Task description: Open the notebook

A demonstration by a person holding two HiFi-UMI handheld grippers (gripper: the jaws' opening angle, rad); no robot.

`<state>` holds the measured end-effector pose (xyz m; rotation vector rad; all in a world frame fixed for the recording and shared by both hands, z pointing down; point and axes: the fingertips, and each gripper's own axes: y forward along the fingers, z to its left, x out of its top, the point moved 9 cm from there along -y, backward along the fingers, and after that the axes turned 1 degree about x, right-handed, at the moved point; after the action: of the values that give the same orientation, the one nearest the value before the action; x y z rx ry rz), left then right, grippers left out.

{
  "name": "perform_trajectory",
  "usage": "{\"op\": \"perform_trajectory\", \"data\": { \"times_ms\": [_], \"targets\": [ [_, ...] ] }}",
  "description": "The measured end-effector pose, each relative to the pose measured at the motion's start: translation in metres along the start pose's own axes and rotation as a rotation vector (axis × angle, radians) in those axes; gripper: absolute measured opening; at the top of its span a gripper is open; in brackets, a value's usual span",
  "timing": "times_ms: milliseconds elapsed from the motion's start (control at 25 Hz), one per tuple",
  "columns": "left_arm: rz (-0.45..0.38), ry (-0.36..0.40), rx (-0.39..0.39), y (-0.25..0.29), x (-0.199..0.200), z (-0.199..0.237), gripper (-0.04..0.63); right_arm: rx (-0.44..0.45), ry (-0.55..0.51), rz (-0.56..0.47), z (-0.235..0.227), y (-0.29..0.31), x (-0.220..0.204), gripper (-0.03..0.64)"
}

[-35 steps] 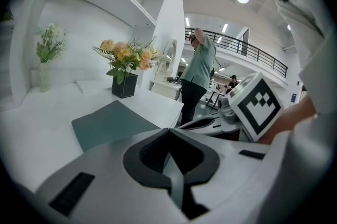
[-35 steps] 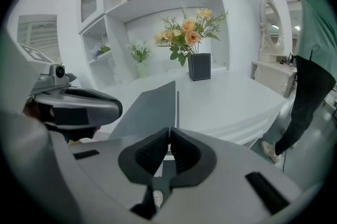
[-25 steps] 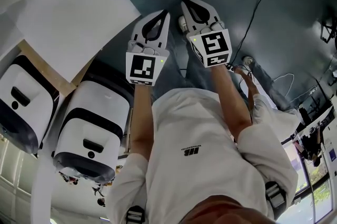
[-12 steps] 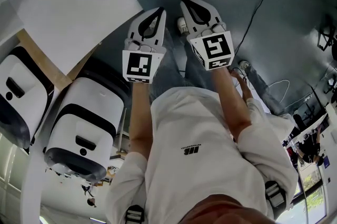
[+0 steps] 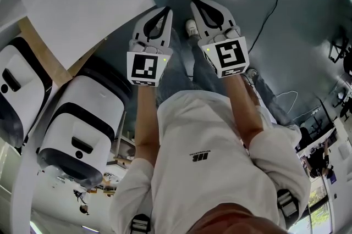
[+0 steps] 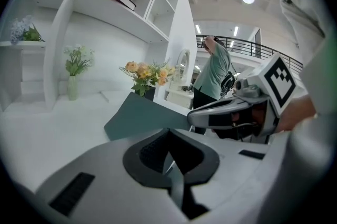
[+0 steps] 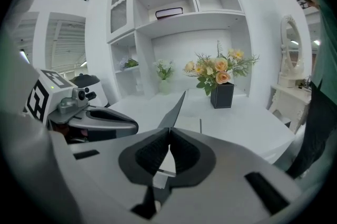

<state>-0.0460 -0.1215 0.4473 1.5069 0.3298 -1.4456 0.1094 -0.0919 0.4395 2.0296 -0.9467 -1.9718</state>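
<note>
So we were at a big white worktop in a bright white room, with white shelving on the wall well ahead of both hand-held grippers. One compartment up high had a dark book lying flat in it.

Ahead of the right hand-held gripper and a bit to its right sat a black square pot stuffed with orange and yellow flowers. Farther back, nearer the shelving, a pale vase held white blooms. Way off to that gripper's right was an oval mirror on a white dresser.

From the left hand-held gripper we could see a person in a green top well beyond it, by a railing. Looking down, a dark floor with a black cable lay off to the right hand-held gripper's right. Two white-and-black machines sat out to the left of the left one.

The notebook was right at the tips. Its teal cover stood tilted up off the worktop, and the right hand-held gripper had its jaws pressed together on the cover's edge. The left hand-held gripper was just beside it, jaws pressed together too; we couldn't tell if it had any of the cover.
</note>
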Motion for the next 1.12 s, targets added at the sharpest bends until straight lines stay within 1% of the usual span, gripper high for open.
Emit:
{"op": "perform_trajectory", "data": {
  "times_ms": [440,760,1120],
  "targets": [
    [-0.028,-0.008,0.061,-0.029,-0.002,0.011,0.000,0.057,-0.054,-0.034,0.029,-0.002,0.018,0.002],
    [-0.048,-0.033,0.117,-0.046,-0.003,0.022,0.000,0.140,-0.108,-0.059,0.053,0.003,0.032,0.002],
    [-0.062,-0.059,0.172,-0.066,-0.011,0.031,0.000,0.225,-0.129,-0.076,0.081,0.012,0.036,0.002]
  ]
}}
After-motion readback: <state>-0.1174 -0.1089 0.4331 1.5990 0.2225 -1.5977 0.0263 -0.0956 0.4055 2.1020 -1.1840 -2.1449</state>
